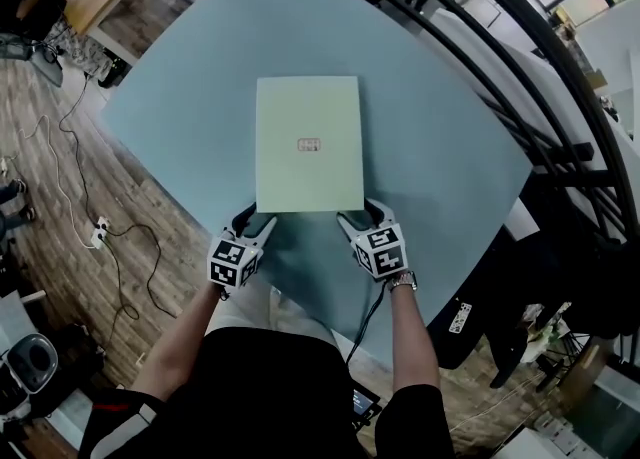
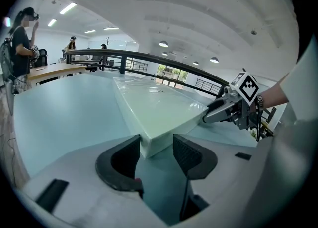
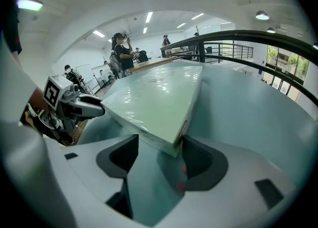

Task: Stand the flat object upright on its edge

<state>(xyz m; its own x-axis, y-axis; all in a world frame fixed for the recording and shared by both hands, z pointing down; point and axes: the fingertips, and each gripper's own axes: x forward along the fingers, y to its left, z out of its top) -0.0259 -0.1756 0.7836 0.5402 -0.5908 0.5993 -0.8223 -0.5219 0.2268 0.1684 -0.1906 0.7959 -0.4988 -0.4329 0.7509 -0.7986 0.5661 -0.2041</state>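
A flat pale green box (image 1: pixel 308 142) with a small label in its middle lies flat on the blue-green table (image 1: pixel 180 97). My left gripper (image 1: pixel 252 219) is at the box's near left corner. In the left gripper view that corner of the box (image 2: pixel 154 108) sits between the jaws of the left gripper (image 2: pixel 156 147); the left pad is at its side and the right pad stands off. My right gripper (image 1: pixel 365 215) is at the near right corner. There the box (image 3: pixel 154 103) pokes in between the spread jaws of the right gripper (image 3: pixel 160 150), close to the right pad only.
A black railing (image 1: pixel 520 67) curves along the table's far and right sides. Wooden floor with loose cables (image 1: pixel 70 187) lies to the left. The table's near edge runs just behind both grippers. A person (image 3: pixel 120 48) stands by desks far behind the table.
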